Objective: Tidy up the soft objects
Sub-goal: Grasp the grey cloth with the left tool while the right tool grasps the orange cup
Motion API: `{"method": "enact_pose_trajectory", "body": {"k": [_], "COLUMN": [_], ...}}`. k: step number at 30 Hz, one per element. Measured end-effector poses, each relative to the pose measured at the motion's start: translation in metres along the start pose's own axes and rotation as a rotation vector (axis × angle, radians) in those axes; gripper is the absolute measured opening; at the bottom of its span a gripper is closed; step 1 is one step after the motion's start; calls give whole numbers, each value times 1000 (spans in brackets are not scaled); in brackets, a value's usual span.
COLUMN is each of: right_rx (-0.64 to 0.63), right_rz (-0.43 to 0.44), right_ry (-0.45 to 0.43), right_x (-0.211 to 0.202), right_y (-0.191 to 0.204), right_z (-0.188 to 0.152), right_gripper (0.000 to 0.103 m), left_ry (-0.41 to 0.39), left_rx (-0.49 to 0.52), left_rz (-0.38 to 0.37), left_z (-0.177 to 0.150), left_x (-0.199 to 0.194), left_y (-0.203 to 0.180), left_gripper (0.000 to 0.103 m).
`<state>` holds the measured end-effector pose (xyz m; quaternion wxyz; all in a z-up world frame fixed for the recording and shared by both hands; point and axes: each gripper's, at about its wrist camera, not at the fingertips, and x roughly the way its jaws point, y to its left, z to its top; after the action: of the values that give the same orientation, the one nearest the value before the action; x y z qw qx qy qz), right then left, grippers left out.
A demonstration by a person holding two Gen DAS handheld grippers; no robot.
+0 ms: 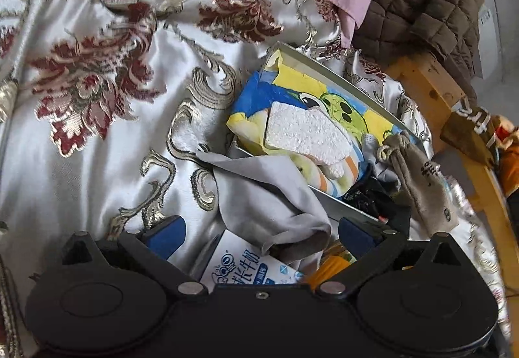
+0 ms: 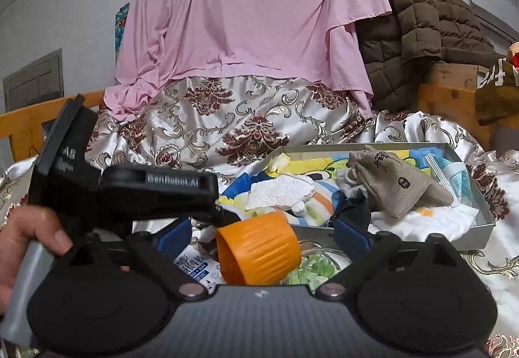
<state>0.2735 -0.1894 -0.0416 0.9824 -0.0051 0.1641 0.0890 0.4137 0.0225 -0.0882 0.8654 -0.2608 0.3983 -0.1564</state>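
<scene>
A: Right gripper (image 2: 262, 238): jaws spread wide, blue pads well apart. An orange ribbed cup (image 2: 259, 249) lies on its side between them. We can't see either pad pressing on it.

B: Agreed, we read it as not gripped. Left gripper (image 1: 259, 236)?

A: Jaws spread too. A grey cloth (image 1: 272, 196) is draped between and just ahead of the pads, and a milk carton (image 1: 246, 270) lies under it, close to the gripper body. We can't tell whether the cloth touches a pad.

B: Where are the soft things?

A: Mostly in the grey box (image 2: 483, 221), ahead of both sets of jaws. In it we see a cartoon-print cloth (image 1: 292, 92), a white foam piece (image 1: 305, 131) on top of it, and a tan drawstring pouch (image 2: 395, 186) leaning toward the right side of the box. The pouch shows in the left view too, ahead and right of the jaws.

B: And the left gripper from the right view?

A: It crosses ahead-left of the right jaws, held by a hand (image 2: 22, 247) at the left edge. Its tip ends just above the orange cup.

B: Background?

A: A floral satin cover (image 1: 97, 98) lies under everything. A pink garment (image 2: 253, 11) and a brown quilted jacket (image 2: 418, 20) hang well beyond the jaws.
</scene>
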Motion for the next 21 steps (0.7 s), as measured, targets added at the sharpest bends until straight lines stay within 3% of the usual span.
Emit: {"method": "enact_pose_trajectory", "body": {"k": [8,14,21], "right_rx": [-6,-8,-1], "right_rz": [9,9,17], "right_ry": [2,20,13], "right_x": [2,5,8], "right_y": [2,3,4], "right_z": [0,-1,0], "right_gripper": [82,78,74], "left_ry": [95,94,129], "left_rx": [-75,-113,-125], "left_rz": [-43,-26,41], "left_z": [10,12,17], "left_x": [13,14,11], "left_y": [6,12,14], "left_gripper": [88,75,51]}}
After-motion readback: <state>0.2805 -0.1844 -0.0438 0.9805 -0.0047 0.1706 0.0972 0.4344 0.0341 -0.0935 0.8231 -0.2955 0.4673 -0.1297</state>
